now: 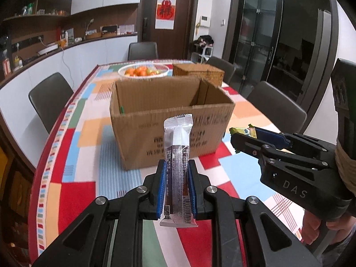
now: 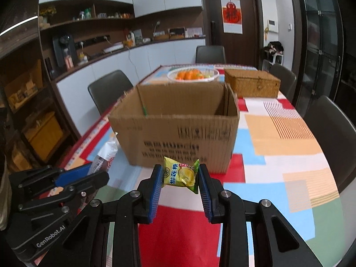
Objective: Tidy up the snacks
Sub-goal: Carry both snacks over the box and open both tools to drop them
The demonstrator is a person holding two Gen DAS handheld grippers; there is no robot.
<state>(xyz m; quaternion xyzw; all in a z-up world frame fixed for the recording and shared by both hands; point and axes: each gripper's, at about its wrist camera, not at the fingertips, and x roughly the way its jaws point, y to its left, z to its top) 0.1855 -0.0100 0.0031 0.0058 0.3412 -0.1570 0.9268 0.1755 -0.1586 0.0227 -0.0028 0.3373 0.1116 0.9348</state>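
- Left gripper (image 1: 176, 185): clenched on a long silver-and-brown foil snack bar (image 1: 177, 171), its long axis upright.
- Right gripper (image 2: 180, 178): clenched on a small yellow-green durian candy packet (image 2: 181, 174).
- Open brown cardboard box (image 2: 178, 120): just beyond both claws; neither is clearly nearer.
- Surface: patchwork-coloured tablecloth (image 2: 278, 138); white basket of oranges (image 2: 193, 75) and woven wicker case (image 2: 252, 82) at the far end.
- Room: dining room, dark chairs around.

Home dining room: dining table (image 2: 289, 138), chairs (image 2: 106, 89), sideboard shelves (image 2: 89, 20).
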